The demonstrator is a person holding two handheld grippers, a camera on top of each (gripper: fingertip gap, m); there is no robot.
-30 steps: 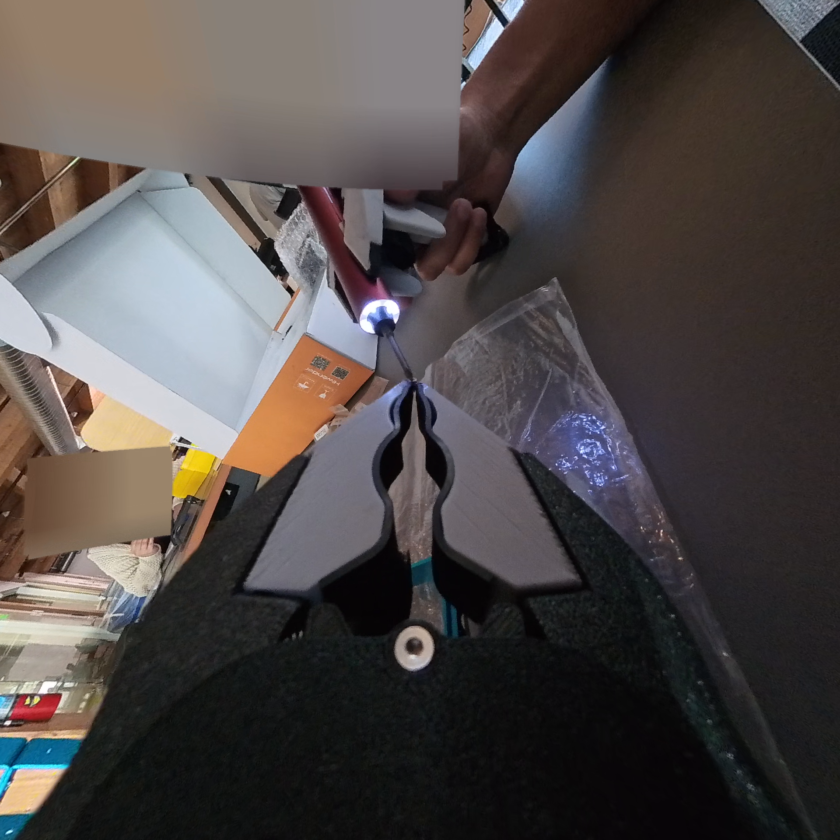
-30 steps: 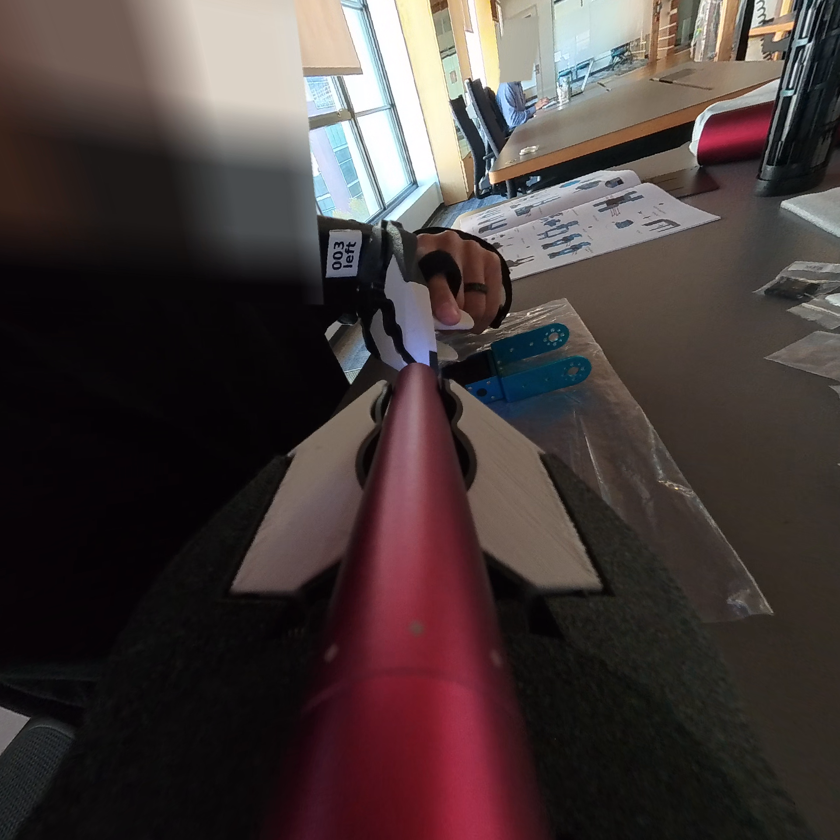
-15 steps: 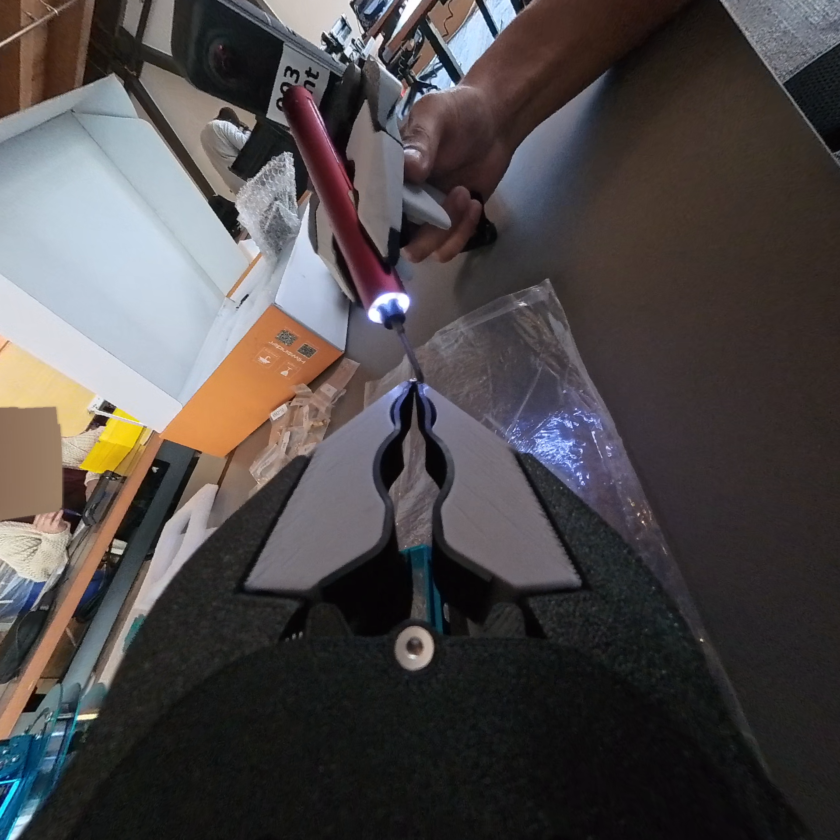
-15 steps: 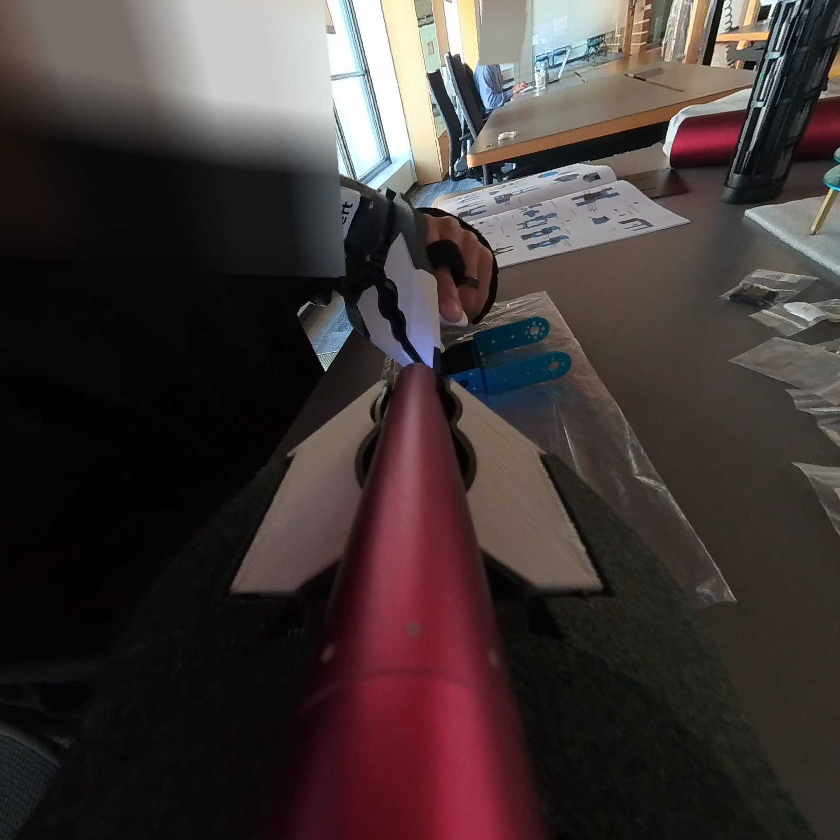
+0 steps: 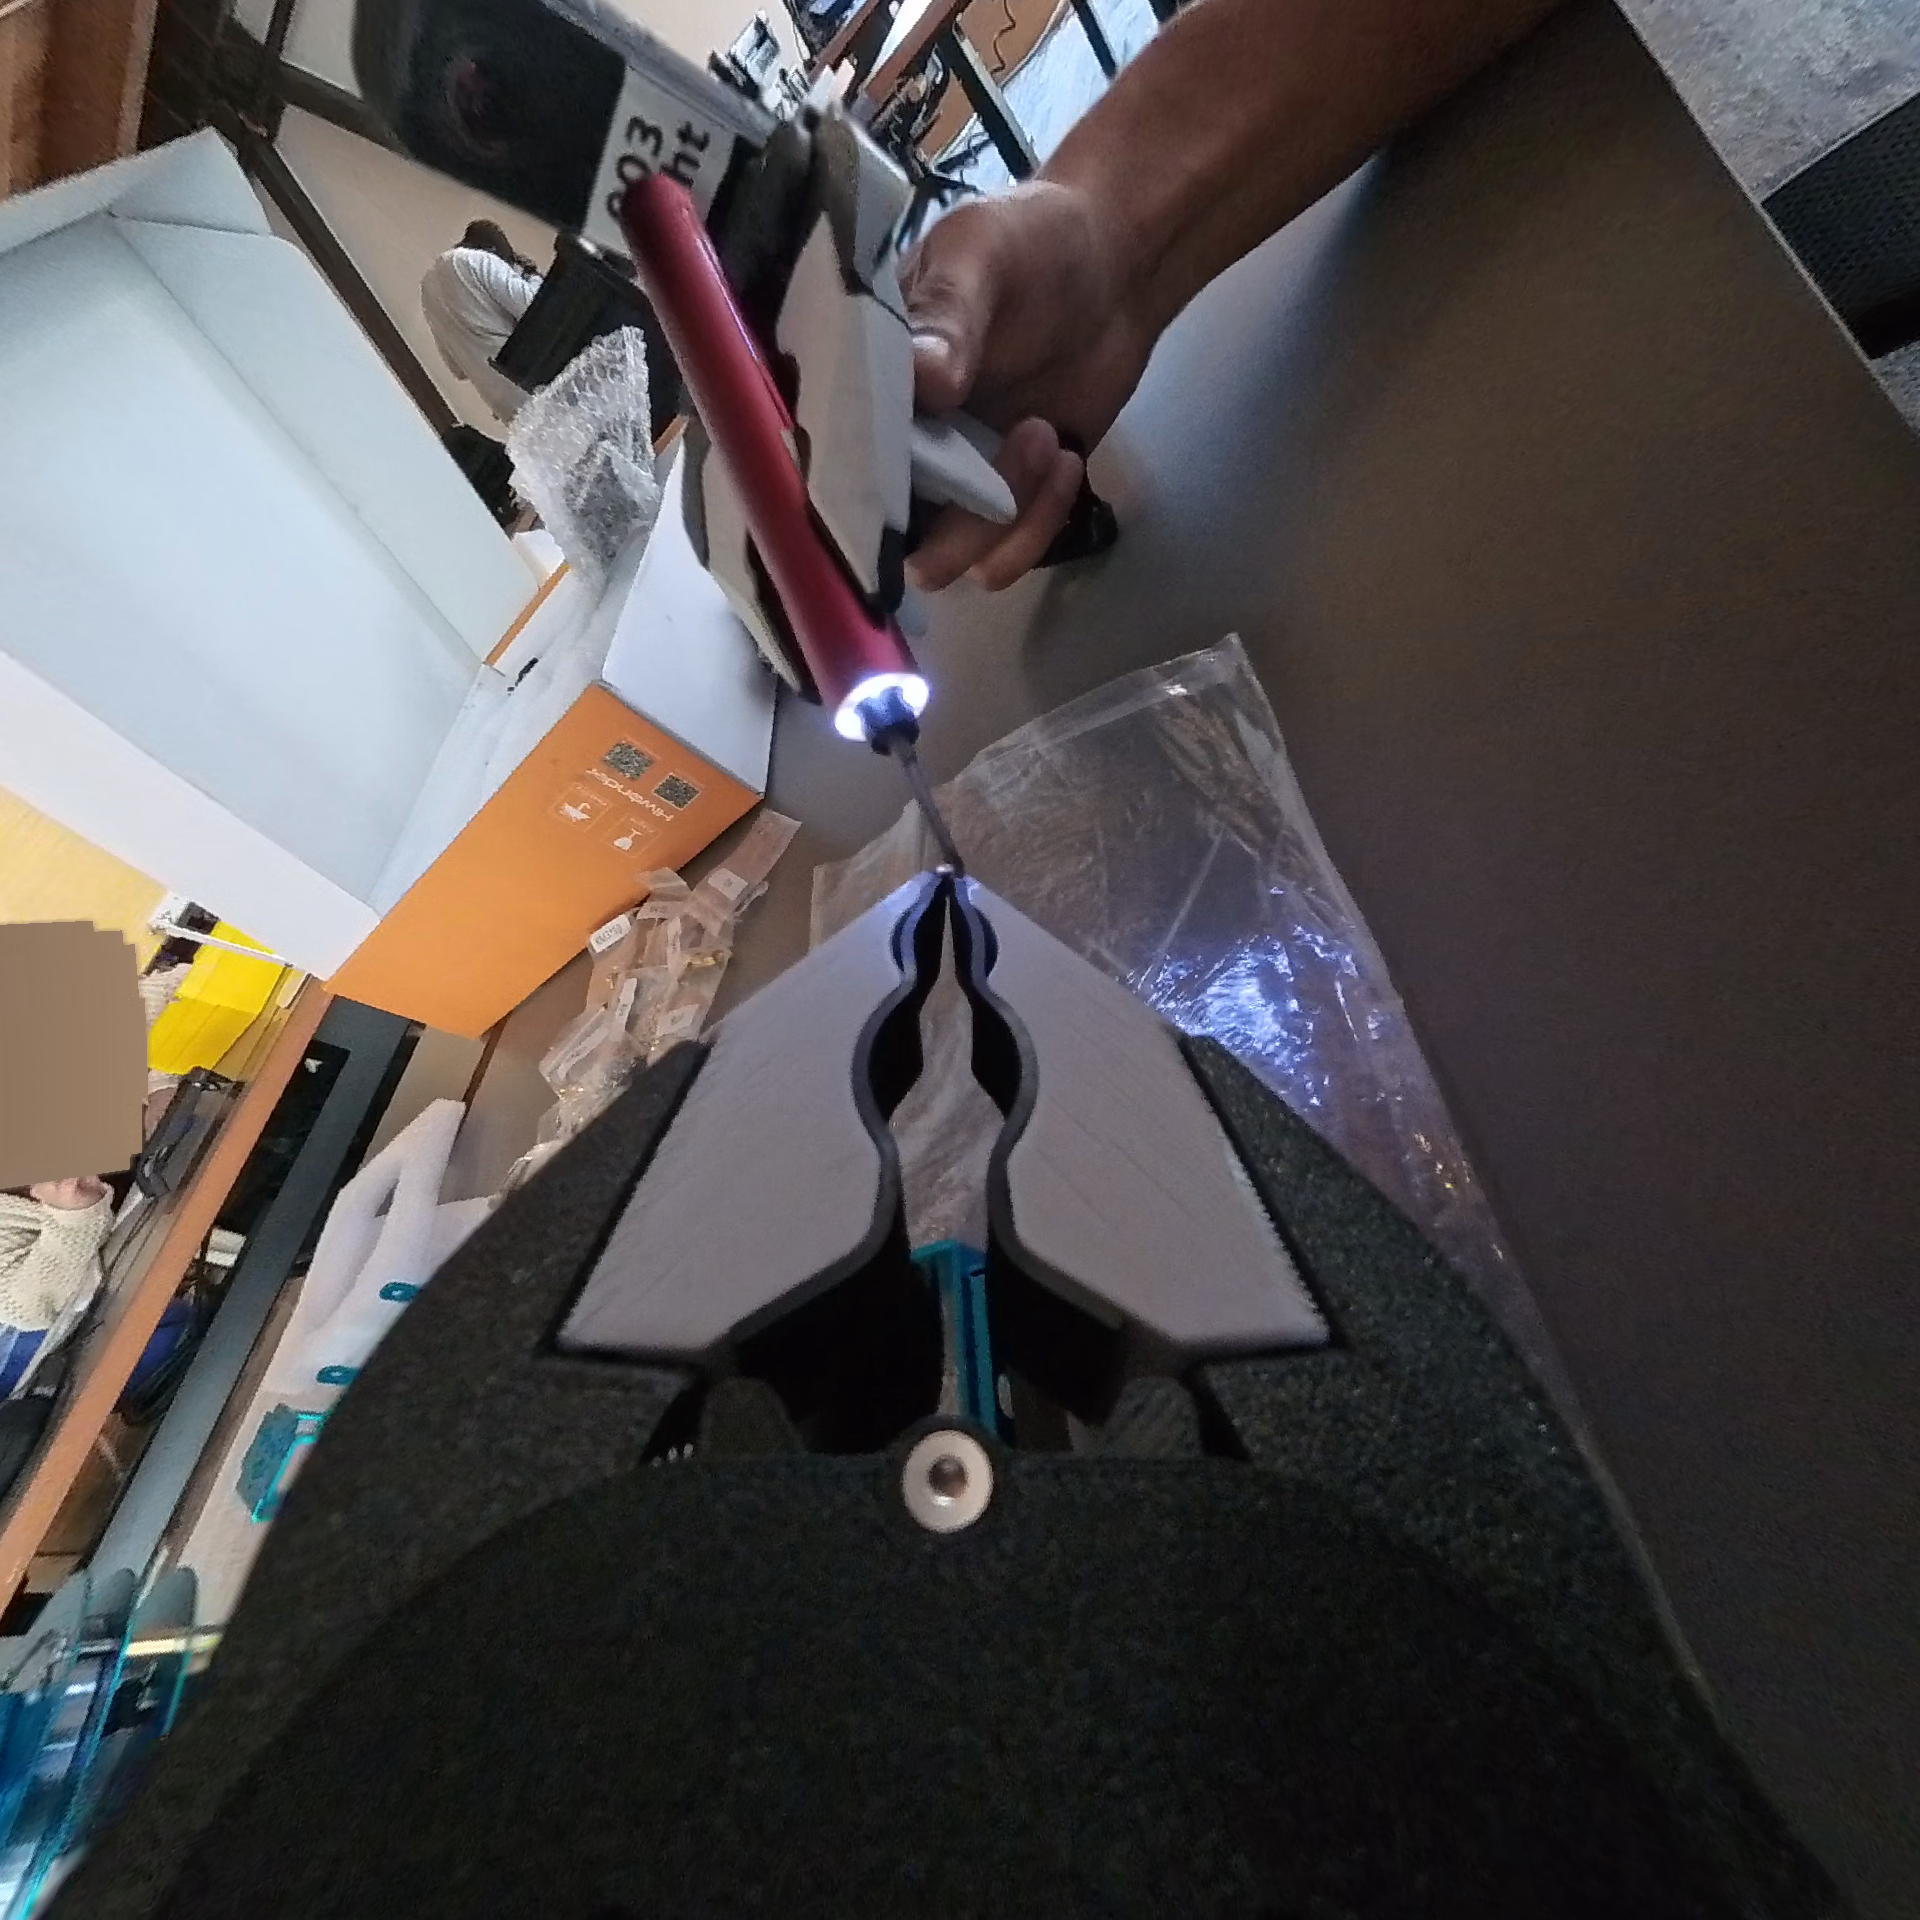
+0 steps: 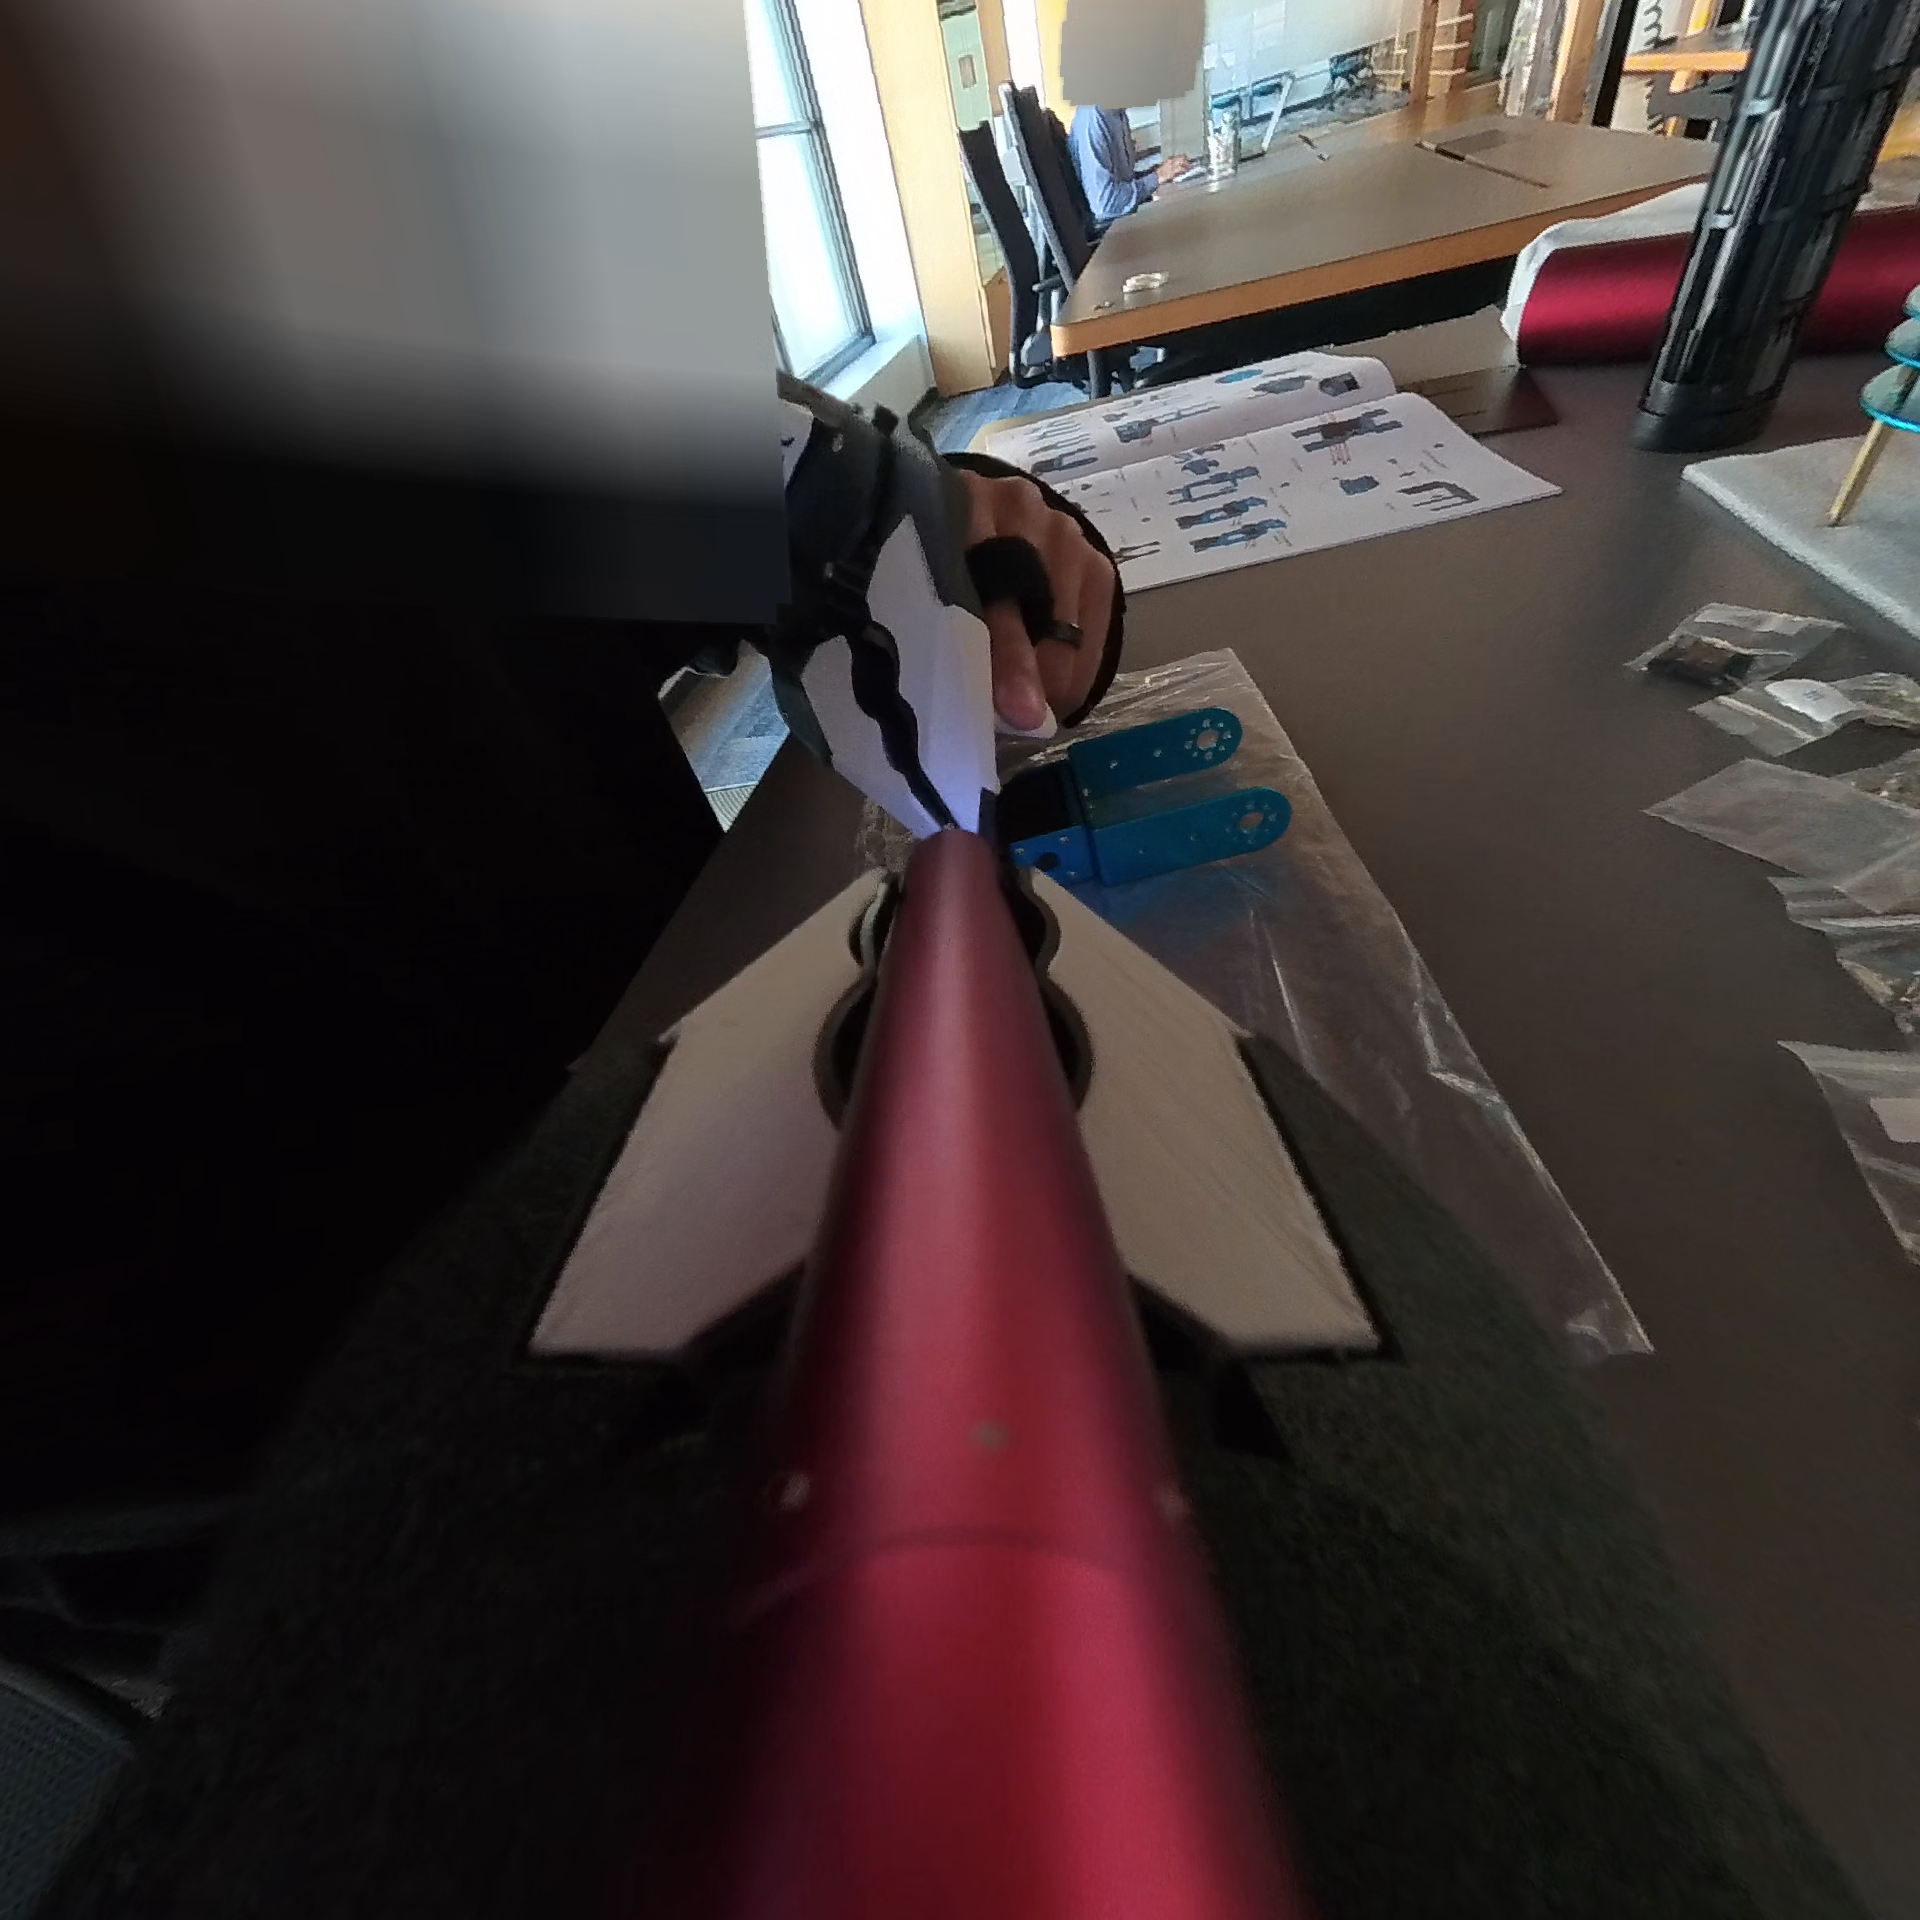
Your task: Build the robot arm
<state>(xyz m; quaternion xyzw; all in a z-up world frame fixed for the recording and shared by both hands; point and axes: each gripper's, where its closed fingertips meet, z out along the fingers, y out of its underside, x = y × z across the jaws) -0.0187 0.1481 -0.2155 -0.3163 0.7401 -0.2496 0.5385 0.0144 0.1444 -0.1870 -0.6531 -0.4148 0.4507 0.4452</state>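
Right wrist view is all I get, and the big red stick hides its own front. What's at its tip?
Observer: The red screwdriver ends in a glowing white ring, with a thin dark bit sticking out.
Operator: Where does the bit go?
Observer: Its end reaches the closed fingertips of the left tool.
Operator: What's behind the stick?
Observer: An orange and white box stands on the table past it.

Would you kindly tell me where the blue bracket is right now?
In the right wrist view, the blue bracket lies on the clear plastic bag, just right of the left tool.
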